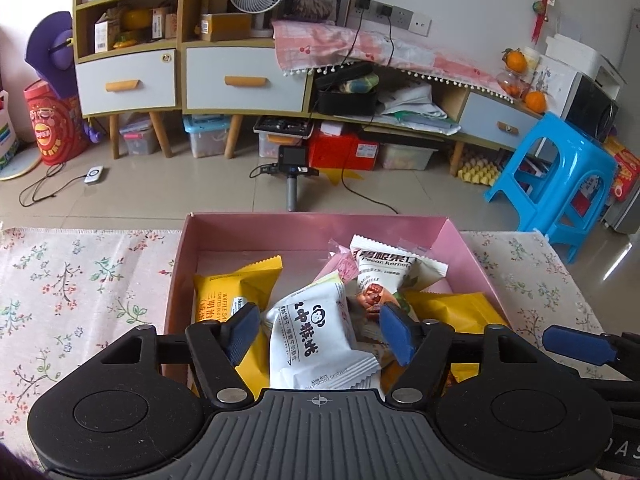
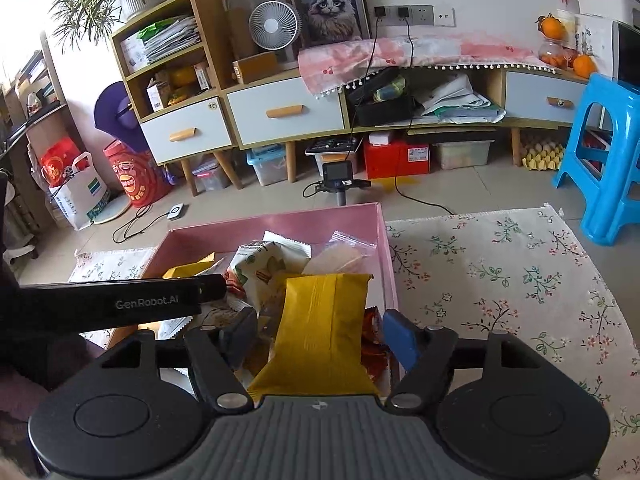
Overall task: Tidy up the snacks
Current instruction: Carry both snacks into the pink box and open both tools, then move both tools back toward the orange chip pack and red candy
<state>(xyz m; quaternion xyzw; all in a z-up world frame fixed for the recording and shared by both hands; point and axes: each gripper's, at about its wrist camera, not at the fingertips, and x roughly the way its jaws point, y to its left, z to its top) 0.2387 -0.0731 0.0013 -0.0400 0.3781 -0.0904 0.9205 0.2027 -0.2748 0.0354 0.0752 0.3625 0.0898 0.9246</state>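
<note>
A pink box (image 1: 316, 221) on the floral cloth holds several snack packets. In the left wrist view my left gripper (image 1: 319, 332) hangs over the box's near end. Its jaws stand apart around a white packet with black characters (image 1: 316, 344), and a gap shows at each pad. A yellow waffle packet (image 1: 224, 292) and a pecan packet (image 1: 390, 268) lie further back. In the right wrist view my right gripper (image 2: 320, 334) is open around a yellow packet (image 2: 322, 320) that lies on the pile in the pink box (image 2: 280, 220). The left gripper's black body (image 2: 120, 304) crosses that view's left side.
The floral cloth (image 1: 80, 280) spreads to both sides of the box. Beyond it the tiled floor holds a small camera on a stand (image 1: 291, 168), cables and a blue plastic stool (image 1: 560, 176). A drawer cabinet (image 1: 240, 80) lines the far wall.
</note>
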